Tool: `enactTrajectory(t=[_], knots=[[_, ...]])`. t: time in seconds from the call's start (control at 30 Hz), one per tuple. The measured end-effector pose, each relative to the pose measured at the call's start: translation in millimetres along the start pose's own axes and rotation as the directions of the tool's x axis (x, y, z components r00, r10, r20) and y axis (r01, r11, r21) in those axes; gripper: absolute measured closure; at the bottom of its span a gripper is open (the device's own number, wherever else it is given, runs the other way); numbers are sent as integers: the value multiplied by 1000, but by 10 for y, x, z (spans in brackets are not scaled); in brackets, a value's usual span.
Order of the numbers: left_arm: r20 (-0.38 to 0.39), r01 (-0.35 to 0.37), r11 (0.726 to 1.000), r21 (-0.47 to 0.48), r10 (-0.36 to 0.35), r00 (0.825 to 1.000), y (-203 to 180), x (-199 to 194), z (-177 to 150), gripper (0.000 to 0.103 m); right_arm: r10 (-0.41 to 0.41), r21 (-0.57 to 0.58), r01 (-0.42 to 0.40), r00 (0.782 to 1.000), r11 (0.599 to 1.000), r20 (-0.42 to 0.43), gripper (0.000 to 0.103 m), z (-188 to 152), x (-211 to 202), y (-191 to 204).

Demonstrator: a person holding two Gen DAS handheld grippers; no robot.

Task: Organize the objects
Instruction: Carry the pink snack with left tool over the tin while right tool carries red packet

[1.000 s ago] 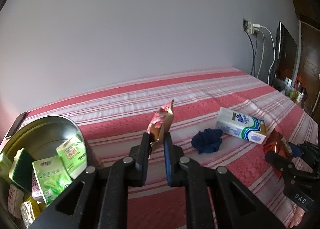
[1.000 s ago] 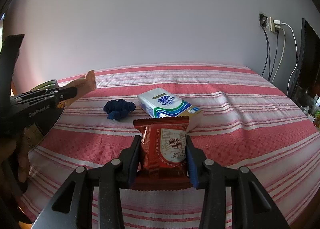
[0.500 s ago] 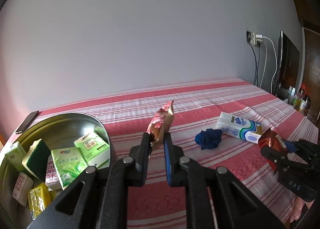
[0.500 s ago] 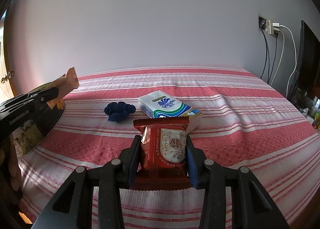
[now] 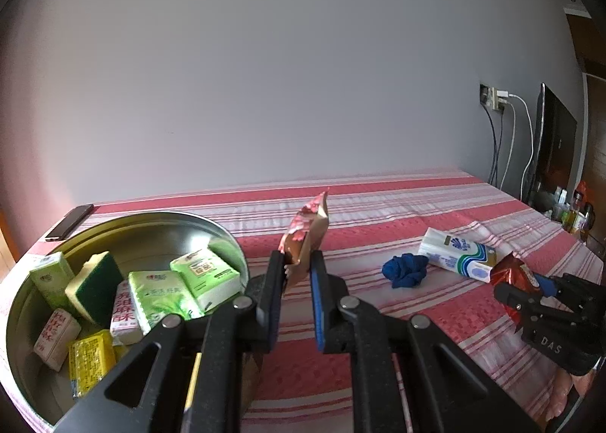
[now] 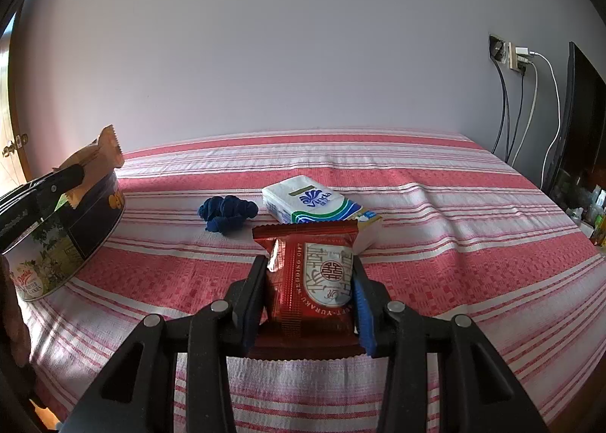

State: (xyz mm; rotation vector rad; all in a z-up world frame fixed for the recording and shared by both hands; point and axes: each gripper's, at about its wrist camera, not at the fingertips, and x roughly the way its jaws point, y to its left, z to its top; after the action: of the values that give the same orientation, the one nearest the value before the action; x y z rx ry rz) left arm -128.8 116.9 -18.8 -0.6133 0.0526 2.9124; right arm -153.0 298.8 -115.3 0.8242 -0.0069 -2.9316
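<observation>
The left gripper (image 5: pixel 297 274) pinches a pink snack packet (image 5: pixel 306 230) by its edge, beside the round tin (image 5: pixel 159 221); that thin hold could probably slip. The right gripper (image 6: pixel 308 293) clamps a red snack packet (image 6: pixel 310 274) above the striped bedspread (image 6: pixel 435 243).

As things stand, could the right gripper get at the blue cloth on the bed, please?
Probably not yet. The right gripper is shut on the red snack packet, so its fingers are occupied. The path to the blue cloth looks clear, with only striped bedcover between; the tissue pack lies beside it.
</observation>
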Motion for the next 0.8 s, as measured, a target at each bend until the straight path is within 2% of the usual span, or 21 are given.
enactTrajectory(t=[0.4,0.6,0.8], knots=[[18,-7,1000,-28,7,1000,99,-145,-66,92,-5,-9,6,1000,1000,26,59,-6,-32,13],[-10,-4,1000,-29,3,1000,101,-102,-169,92,-11,-22,12,998,1000,56,59,-13,-79,33],[-6,3,1000,-31,-3,1000,108,-117,-176,92,-13,-25,15,998,1000,64,59,-12,-89,34]])
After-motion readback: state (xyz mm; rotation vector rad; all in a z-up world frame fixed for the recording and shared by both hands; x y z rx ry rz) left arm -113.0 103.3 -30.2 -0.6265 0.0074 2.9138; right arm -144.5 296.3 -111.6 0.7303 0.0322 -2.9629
